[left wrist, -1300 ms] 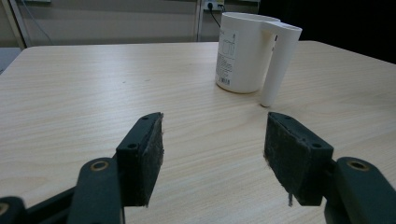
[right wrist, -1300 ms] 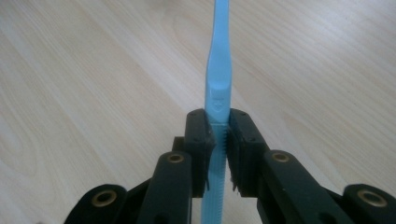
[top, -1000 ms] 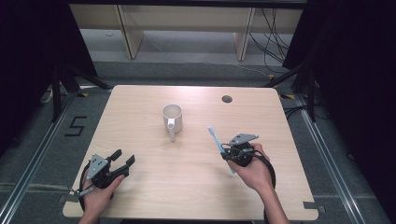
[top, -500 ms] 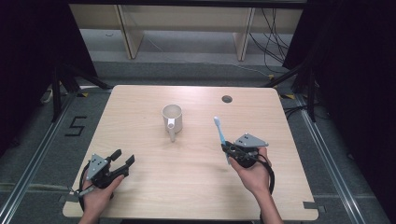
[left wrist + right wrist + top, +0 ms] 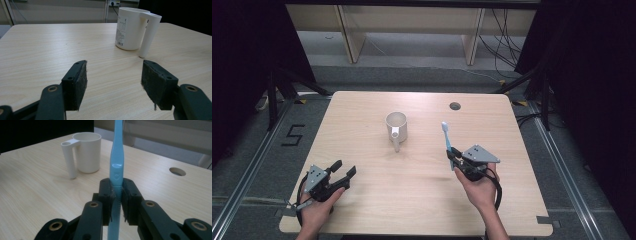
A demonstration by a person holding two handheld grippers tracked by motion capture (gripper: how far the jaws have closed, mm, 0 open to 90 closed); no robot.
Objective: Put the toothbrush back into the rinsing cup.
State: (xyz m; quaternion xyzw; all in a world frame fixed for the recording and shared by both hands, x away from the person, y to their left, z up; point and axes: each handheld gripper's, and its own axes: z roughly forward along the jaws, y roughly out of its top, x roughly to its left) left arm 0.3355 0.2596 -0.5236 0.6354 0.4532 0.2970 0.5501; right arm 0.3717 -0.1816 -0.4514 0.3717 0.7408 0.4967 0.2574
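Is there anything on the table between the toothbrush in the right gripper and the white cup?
Nothing visible. The right gripper is shut on the blue toothbrush, and only bare tabletop lies between it and the white cup. The cable hole sits farther back, off that line, and the left gripper is open near the front left edge.

The left claw [image 5: 113,83] gapes empty over the table [image 5: 50,50], the white mug [image 5: 136,28] beyond.

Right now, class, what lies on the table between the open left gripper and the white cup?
Nothing: bare wooden table runs from the left gripper to the white cup, seen in the left gripper view.
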